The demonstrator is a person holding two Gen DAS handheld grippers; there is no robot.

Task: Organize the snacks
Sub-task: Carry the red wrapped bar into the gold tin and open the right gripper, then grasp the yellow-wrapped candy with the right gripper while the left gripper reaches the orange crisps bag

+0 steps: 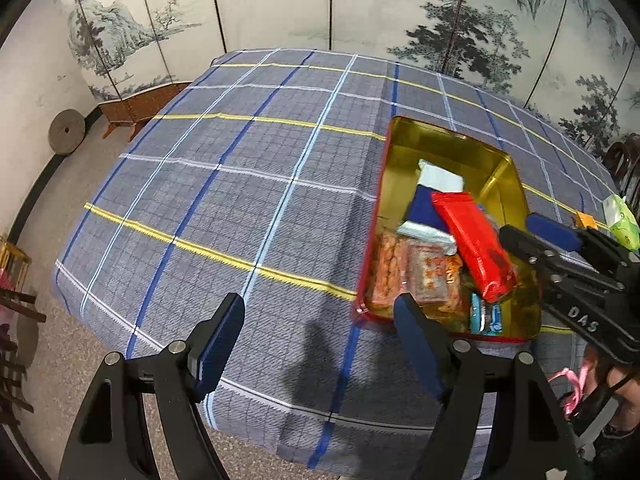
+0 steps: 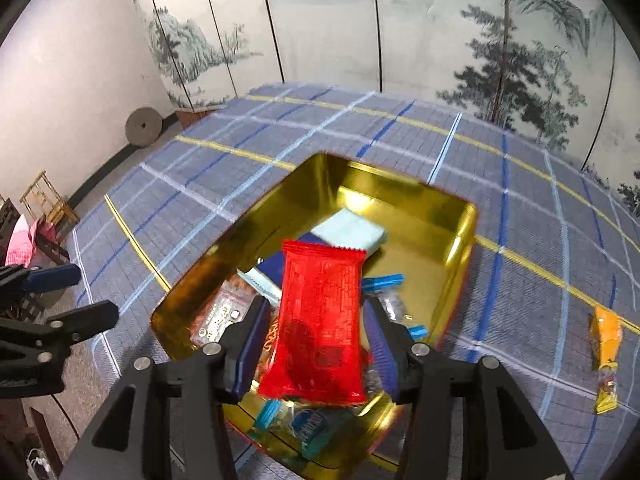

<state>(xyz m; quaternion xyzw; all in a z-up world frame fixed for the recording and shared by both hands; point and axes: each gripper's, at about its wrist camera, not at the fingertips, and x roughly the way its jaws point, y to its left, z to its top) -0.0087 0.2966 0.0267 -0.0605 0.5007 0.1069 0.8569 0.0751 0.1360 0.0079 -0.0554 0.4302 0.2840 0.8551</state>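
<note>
item: shiny red plastic snack packet [image 2: 320, 320], lying tilted on top of the pile inside the gold-lined rectangular metal tin with red outside [image 2: 460, 248]. it sits between the pads of the right gripper [image 2: 316, 344], whose jaws stand slightly wider than the packet; gaps show on both sides, so it reads as let go, not gripped.

also in the tin: pale blue flat packet [image 2: 352, 230], dark blue packet [image 2: 276, 268], clear packets of orange snacks [image 1: 404, 272], small teal-wrapped sweets [image 2: 316, 428].

tin location: on the blue-grey plaid tablecloth [image 1: 240, 184], near its front right part.

left gripper [image 1: 320, 344]: jaws wide, nothing between them, hanging over bare cloth just beside the tin.

outstanding: yellow-orange snack packet [image 2: 606, 360] on the cloth, well apart from the tin; light green packet [image 1: 622, 224] near the table's far right edge.

progress, as judged: most snacks are boxed; two loose items appear left to collect. no lid for the tin is visible.
</note>
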